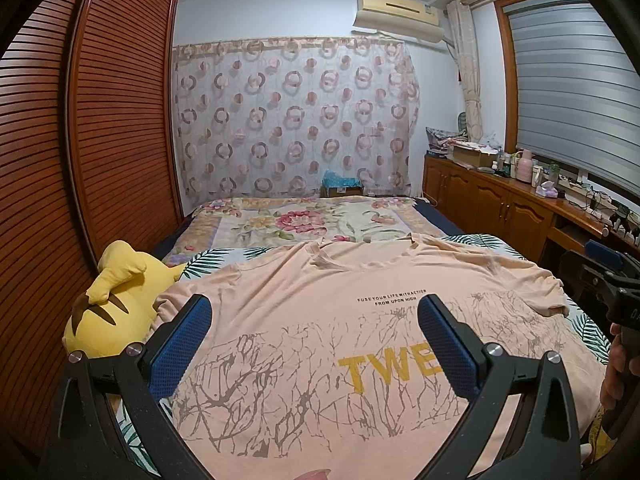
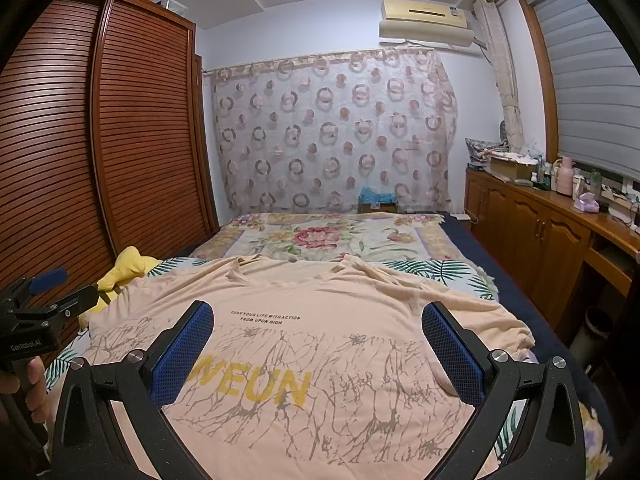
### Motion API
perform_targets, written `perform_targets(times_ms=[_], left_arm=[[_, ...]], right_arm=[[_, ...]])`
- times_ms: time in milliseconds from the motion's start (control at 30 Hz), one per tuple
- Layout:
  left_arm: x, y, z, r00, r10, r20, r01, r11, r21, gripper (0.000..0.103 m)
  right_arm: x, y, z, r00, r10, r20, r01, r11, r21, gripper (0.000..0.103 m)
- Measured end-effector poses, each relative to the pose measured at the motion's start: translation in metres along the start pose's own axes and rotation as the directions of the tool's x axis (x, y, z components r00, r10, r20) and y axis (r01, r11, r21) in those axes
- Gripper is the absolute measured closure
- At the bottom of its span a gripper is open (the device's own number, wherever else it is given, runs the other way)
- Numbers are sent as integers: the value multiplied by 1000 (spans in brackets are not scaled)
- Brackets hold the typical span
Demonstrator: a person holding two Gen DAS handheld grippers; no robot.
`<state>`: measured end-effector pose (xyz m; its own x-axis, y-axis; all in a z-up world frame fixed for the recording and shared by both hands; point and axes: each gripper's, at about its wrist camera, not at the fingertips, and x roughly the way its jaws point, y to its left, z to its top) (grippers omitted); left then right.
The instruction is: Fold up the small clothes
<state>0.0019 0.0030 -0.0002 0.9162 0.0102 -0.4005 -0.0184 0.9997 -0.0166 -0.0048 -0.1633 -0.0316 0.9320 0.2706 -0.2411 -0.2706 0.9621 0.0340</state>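
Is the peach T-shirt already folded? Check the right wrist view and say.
No: the peach T-shirt lies spread flat, print up, on the bed.

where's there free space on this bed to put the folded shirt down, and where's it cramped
Free: the floral blanket beyond the shirt's collar, up to the curtain. A narrow leaf-print strip shows at the shirt's right shoulder. Crowded: the peach t-shirt covers the near bed, and the yellow plush toy fills its left edge by the wardrobe.
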Motion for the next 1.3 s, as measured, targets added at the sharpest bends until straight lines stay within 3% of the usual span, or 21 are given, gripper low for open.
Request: perform_targets(times_ms=[867,1300], left_arm=[[0,-1,-1,1000,1,2,-1,1000,3,0],[-6,15,7,1000,13,-9,-13,1000,-14,0]], right_arm=[[0,-2,0,1000,6,7,-6,1000,-3,0],[10,2,-1,998,65,-14,-65,997,-42,0]])
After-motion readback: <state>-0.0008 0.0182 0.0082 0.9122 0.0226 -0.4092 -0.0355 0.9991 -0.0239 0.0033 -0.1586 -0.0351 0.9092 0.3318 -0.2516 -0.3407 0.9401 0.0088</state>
